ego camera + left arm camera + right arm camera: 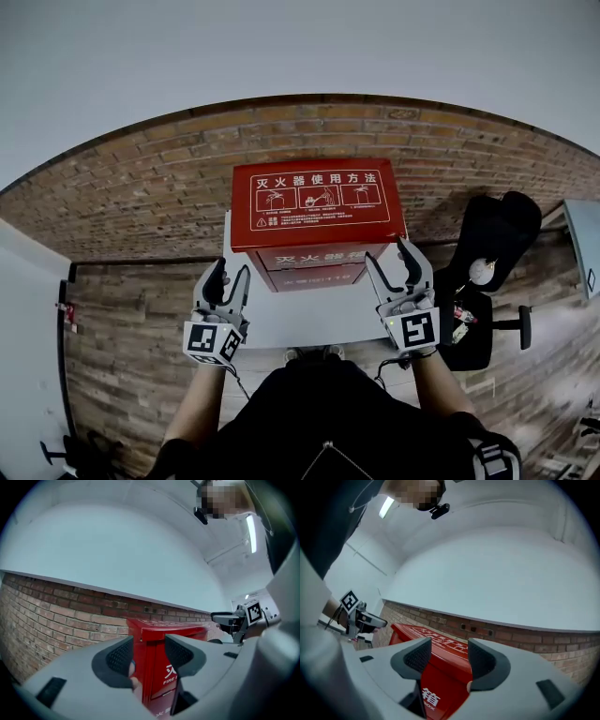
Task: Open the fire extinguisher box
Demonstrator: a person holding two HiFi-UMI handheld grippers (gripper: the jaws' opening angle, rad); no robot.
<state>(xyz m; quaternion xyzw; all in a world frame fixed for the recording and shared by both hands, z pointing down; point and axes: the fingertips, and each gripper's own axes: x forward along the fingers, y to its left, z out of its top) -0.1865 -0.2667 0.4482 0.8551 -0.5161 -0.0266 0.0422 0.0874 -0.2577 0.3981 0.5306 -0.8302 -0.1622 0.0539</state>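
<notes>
The red fire extinguisher box [317,202] stands against the brick wall, its lid down, with white characters and pictograms on top. My left gripper [233,272] hovers at the box's lower left corner, jaws open and nothing between the pads. My right gripper [386,253] is at the box's lower right corner, also open and empty. In the left gripper view the box [161,667] shows beyond the open left gripper [149,656], its front left edge in line with the gap. In the right gripper view the box [440,663] lies below and beyond the right gripper [446,656].
A brick wall [141,187] runs behind the box, with a white wall above it. The box rests on a pale slab [309,319]. A black office chair [487,272] stands to the right. Wood-patterned floor [131,366] spreads to the left, beside a white panel [28,356].
</notes>
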